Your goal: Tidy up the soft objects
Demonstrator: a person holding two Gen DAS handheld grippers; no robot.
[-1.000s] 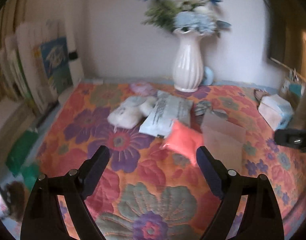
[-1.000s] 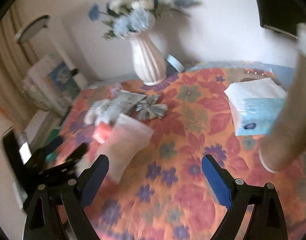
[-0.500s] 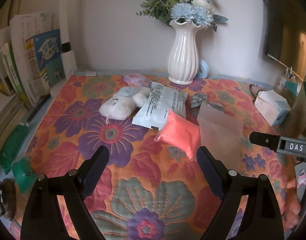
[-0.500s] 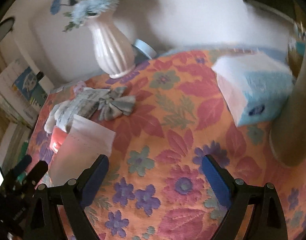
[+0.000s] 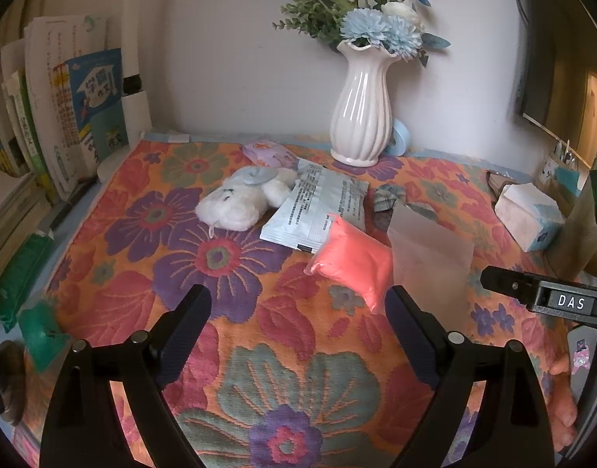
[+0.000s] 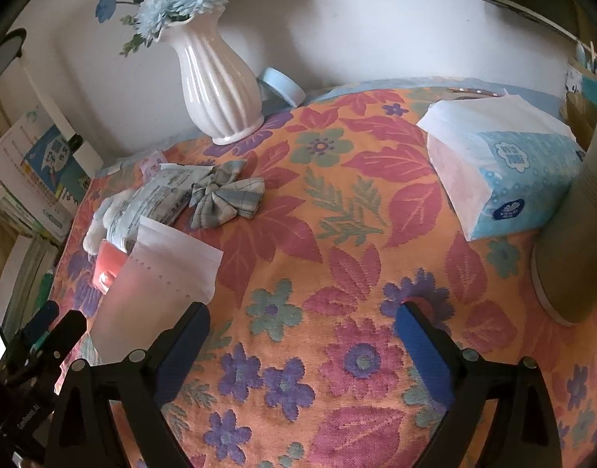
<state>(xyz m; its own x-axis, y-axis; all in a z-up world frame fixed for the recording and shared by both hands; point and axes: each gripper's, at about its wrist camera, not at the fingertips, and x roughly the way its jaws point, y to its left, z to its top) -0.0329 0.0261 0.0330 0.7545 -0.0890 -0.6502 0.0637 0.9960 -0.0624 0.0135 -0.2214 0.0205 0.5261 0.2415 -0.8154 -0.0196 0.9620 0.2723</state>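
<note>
On the flowered cloth [image 5: 228, 351] lie a white plush toy [image 5: 236, 202], a pale blue printed packet [image 5: 318, 210], a coral pouch [image 5: 353, 265], a frosted bag [image 5: 431, 257] and a plaid bow [image 5: 388, 197]. My left gripper [image 5: 296, 304] is open above the cloth, just short of the coral pouch, holding nothing. My right gripper [image 6: 302, 319] is open over bare cloth, its left finger beside the frosted bag [image 6: 162, 269]. The bow [image 6: 226, 195] and packet [image 6: 154, 199] lie beyond it. The coral pouch [image 6: 107, 269] is partly hidden behind the bag.
A white vase [image 5: 363, 117] with blue flowers stands at the back against the wall. A tissue pack [image 6: 501, 171] and a tall beige cylinder [image 6: 571, 234] are on the right. Books [image 5: 64, 117] line the left edge. A purple wipes packet [image 5: 271, 154] lies behind the plush toy.
The right gripper has come lower and closer to the cloth, and its view has tilted downward. In the left view the blur has gone and the right gripper's finger reaches further in.
</note>
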